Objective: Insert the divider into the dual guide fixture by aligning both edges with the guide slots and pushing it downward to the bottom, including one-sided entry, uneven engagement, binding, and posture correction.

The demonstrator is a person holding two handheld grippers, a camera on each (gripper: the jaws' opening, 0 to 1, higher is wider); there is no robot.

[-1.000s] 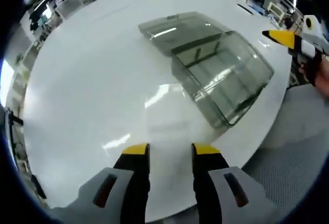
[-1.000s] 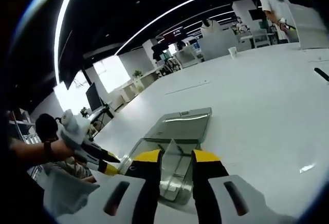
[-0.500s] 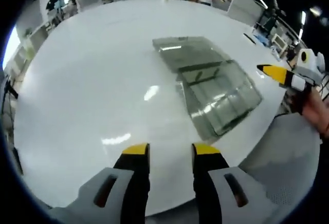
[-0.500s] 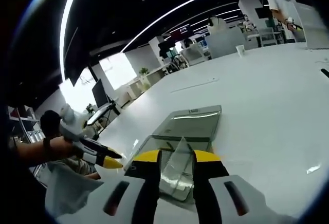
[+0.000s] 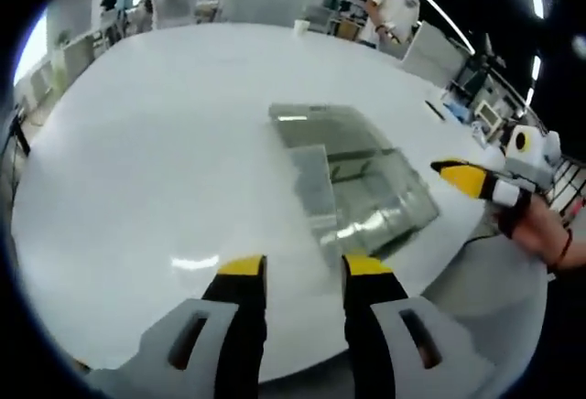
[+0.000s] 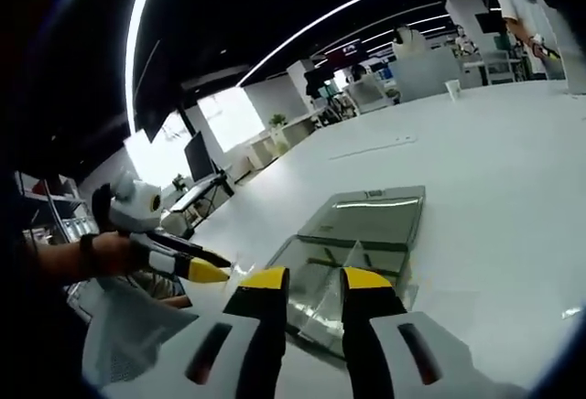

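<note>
A smoky clear box, the fixture [image 5: 371, 193], stands on the white round table [image 5: 137, 161]. A flat smoky panel [image 5: 316, 123] lies against its far end. Along the box's left side rises a paler clear sheet [image 5: 311, 188]; I cannot tell whether it sits in slots. My left gripper [image 5: 304, 266] hovers over the table's near edge, short of the box, open and empty. The right gripper [image 5: 462, 177] reaches in from the right, beside the box. In the right gripper view the fixture [image 6: 320, 280] lies just past my open right gripper [image 6: 313, 280], with the panel [image 6: 375, 216] beyond and the left gripper [image 6: 197, 269] at the left.
A paper cup [image 5: 300, 26] stands at the table's far edge, near a person in a white shirt [image 5: 394, 5]. A small dark object [image 5: 435, 111] lies on the table to the right of the box. Desks and monitors [image 6: 197, 156] fill the room behind.
Both views have shifted with the hands. The right gripper's tip has come lower and nearer the box in the left gripper view. The box and panel have stayed put.
</note>
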